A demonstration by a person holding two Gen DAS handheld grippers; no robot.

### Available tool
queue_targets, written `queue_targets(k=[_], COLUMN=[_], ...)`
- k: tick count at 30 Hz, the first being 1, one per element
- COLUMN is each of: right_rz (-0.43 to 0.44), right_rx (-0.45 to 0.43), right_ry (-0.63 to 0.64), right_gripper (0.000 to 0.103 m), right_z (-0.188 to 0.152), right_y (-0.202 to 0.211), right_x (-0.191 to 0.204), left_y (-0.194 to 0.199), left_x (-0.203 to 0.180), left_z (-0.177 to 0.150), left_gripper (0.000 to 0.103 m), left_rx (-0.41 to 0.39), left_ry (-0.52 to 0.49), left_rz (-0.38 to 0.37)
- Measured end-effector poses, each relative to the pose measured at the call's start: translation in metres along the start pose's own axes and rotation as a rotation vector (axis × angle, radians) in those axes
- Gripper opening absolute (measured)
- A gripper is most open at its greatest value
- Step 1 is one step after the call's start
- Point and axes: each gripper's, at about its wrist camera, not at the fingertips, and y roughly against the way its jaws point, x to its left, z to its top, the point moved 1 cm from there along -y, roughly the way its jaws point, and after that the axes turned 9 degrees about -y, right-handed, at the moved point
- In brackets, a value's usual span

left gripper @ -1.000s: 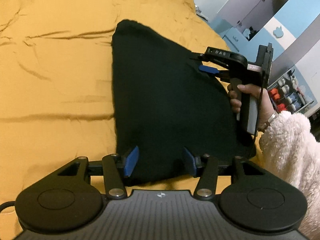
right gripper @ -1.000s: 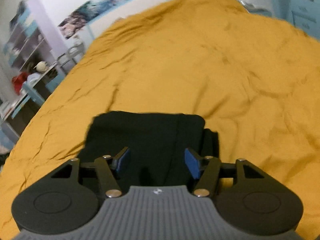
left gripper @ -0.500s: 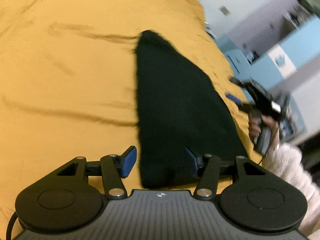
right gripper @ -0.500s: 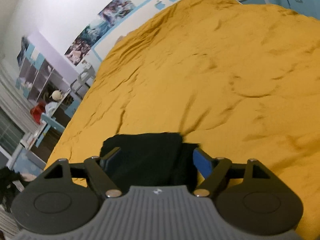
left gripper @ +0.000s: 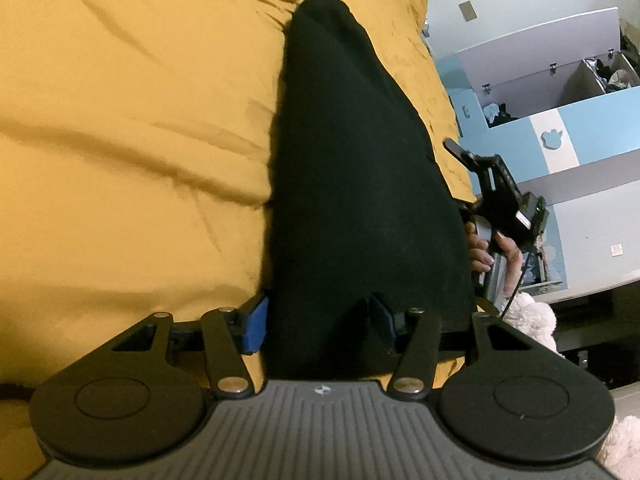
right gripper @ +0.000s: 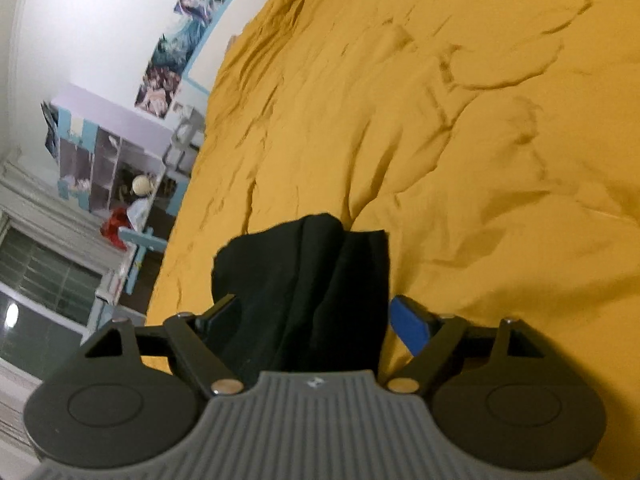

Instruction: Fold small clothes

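Note:
A small black garment [left gripper: 352, 168] lies folded on the yellow bedspread [left gripper: 128, 128], stretching away from me. My left gripper [left gripper: 318, 326] is open, its blue pads [left gripper: 254, 330] either side of the garment's near edge. My right gripper [right gripper: 316, 320] is open too, with the garment's other end [right gripper: 308, 276] bunched between its fingers. The right gripper also shows in the left wrist view [left gripper: 500, 196], at the garment's right edge, held by a hand.
The bedspread [right gripper: 440, 120] is wrinkled and fills most of both views. Blue and white cabinets [left gripper: 560, 120] stand to the right of the bed. Shelves [right gripper: 112, 168] and a window [right gripper: 44, 292] lie beyond the bed's far side.
Both grippers have tilted and dropped lower toward the bed edge. The garment now looks narrower and longer in the left view and more bunched between the right fingers.

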Motion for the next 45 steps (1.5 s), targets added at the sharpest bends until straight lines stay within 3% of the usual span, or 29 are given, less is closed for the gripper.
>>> queue_targets(k=[4, 9, 16, 23, 25, 26, 27, 30, 35, 37, 45], right_rz=[0.005, 0.018, 0.073, 0.014, -0.012, -0.035, -0.064, -0.103, -0.178, -0.177, -0.128], right_rx=[0.032, 0.012, 0.024, 0.062, 0.062, 0.058, 0.055, 0.04, -0.022, -0.045, -0.099], right_ry=[0.008, -0.022, -0.052, 0.012, 0.041, 0.06, 0.075, 0.084, 0.109, 0.108, 0.181], right_gripper=[0.083, 0.083, 0.083, 0.083, 0.078, 0.068, 0.054, 0.038, 0.031, 0.028, 0.024], right_z=[-0.001, 0.006, 0.009, 0.007, 0.005, 0.004, 0.004, 0.004, -0.006, -0.007, -0.023], right_y=[-0.023, -0.041, -0.049, -0.062, -0.064, -0.064, -0.065, -0.061, -0.056, -0.049, -0.007], right_x=[0.009, 0.013, 0.006, 0.015, 0.02, 0.023, 0.025, 0.024, 0.043, 0.052, 0.114], left_y=[-0.014, -0.025, -0.037, -0.046, -0.048, -0.048, -0.05, -0.048, -0.036, -0.029, 0.005], left_x=[-0.006, -0.008, -0.005, -0.004, -0.003, -0.002, -0.004, -0.001, -0.003, -0.007, -0.043], left_z=[0.0, -0.001, 0.008, 0.006, 0.006, 0.006, 0.006, 0.004, -0.001, -0.002, 0.0], left_gripper=[0.072, 0.088, 0.09, 0.09, 0.09, 0.09, 0.089, 0.067, 0.038, 0.031, 0.023], left_rx=[0.017, 0.021, 0.097, 0.071, 0.074, 0.075, 0.074, 0.069, 0.035, 0.014, -0.039], left_ry=[-0.021, -0.019, 0.018, 0.005, 0.025, 0.037, 0.044, 0.071, 0.101, 0.11, 0.014], left_rz=[-0.02, -0.105, -0.178, -0.174, -0.176, -0.18, -0.179, -0.139, -0.119, -0.13, -0.182])
